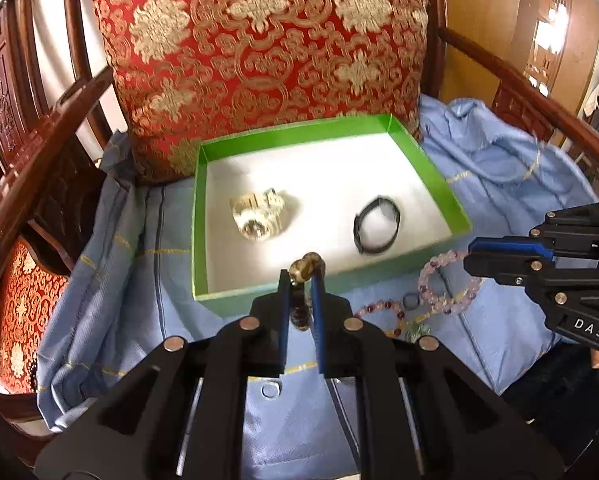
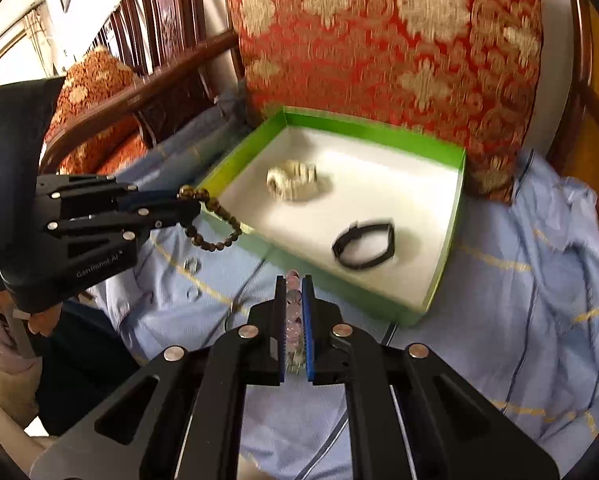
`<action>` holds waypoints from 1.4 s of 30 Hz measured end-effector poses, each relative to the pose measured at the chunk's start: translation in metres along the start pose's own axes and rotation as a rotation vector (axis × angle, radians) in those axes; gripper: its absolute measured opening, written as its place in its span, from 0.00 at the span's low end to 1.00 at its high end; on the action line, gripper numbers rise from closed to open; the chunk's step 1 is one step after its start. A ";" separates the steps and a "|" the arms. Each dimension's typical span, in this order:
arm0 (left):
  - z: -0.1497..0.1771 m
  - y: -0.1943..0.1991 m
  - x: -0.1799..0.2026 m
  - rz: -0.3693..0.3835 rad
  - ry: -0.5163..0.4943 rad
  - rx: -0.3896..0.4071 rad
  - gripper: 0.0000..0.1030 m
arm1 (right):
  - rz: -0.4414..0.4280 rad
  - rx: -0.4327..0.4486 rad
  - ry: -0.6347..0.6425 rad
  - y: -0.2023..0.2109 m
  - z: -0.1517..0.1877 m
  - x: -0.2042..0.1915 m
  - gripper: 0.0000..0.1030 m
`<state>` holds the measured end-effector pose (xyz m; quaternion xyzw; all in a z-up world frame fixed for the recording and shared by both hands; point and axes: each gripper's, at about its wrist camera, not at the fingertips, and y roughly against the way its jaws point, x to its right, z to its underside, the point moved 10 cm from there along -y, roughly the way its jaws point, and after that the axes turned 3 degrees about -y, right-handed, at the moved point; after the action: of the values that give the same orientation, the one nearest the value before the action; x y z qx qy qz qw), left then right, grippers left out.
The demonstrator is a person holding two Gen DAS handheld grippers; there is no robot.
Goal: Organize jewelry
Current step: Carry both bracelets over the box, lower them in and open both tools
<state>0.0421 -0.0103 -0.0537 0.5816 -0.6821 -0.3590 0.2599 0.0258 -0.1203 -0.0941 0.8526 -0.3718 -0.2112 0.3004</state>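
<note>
A green box [image 1: 197,216] [image 2: 445,264] with a white floor lies on a blue cloth on a chair seat. In it are a silver watch [image 1: 259,216] [image 2: 293,180] and a black band [image 1: 377,226] [image 2: 363,246]. My left gripper [image 1: 301,280] [image 2: 187,204] is shut on a brown bead bracelet [image 1: 307,266] [image 2: 215,220], held at the box's near edge. My right gripper [image 2: 293,284] [image 1: 469,258] is shut on a pink bead bracelet [image 2: 293,320] [image 1: 445,284], just above the cloth in front of the box.
A red and gold cushion [image 1: 259,48] [image 2: 391,40] stands behind the box. Wooden armrests [image 1: 43,148] [image 2: 147,96] flank the seat. Another pink bead bracelet [image 1: 381,312] and a small ring [image 1: 410,301] [image 2: 191,266] lie on the blue cloth [image 1: 147,280] [image 2: 519,300].
</note>
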 end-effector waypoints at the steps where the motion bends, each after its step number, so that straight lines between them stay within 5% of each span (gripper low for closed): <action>1: -0.010 0.002 -0.003 0.013 0.018 0.008 0.10 | 0.011 0.026 0.010 0.003 -0.011 0.001 0.08; 8: -0.071 -0.033 -0.016 -0.012 0.052 0.010 0.11 | 0.051 0.065 -0.031 -0.026 -0.081 0.030 0.08; 15: -0.058 -0.101 -0.019 -0.023 0.068 -0.105 0.11 | 0.125 -0.022 -0.123 -0.105 -0.084 0.075 0.08; 17: -0.051 -0.111 -0.017 -0.024 0.055 -0.130 0.13 | 0.134 -0.035 -0.125 -0.109 -0.081 0.078 0.13; 19: -0.044 -0.112 -0.017 -0.024 0.046 -0.143 0.21 | 0.127 -0.039 -0.140 -0.101 -0.079 0.078 0.39; 22: -0.038 -0.097 -0.017 -0.009 0.038 -0.118 0.35 | 0.119 -0.009 -0.140 -0.070 -0.077 0.072 0.46; 27: -0.011 -0.055 -0.006 0.045 -0.037 -0.111 0.36 | 0.093 -0.097 -0.106 -0.027 -0.034 0.053 0.46; 32: 0.048 -0.051 0.011 0.099 -0.046 -0.247 0.28 | 0.112 -0.264 -0.170 -0.042 0.050 0.055 0.44; 34: 0.062 -0.059 0.006 0.074 -0.036 -0.294 0.28 | 0.101 -0.341 -0.167 -0.058 0.075 0.051 0.36; 42: 0.058 -0.078 0.014 0.097 0.006 -0.324 0.34 | 0.070 -0.388 -0.088 -0.093 0.086 0.013 0.31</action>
<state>0.0421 -0.0182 -0.1519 0.4996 -0.6417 -0.4496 0.3695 0.0311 -0.1102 -0.2205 0.7553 -0.3663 -0.3055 0.4495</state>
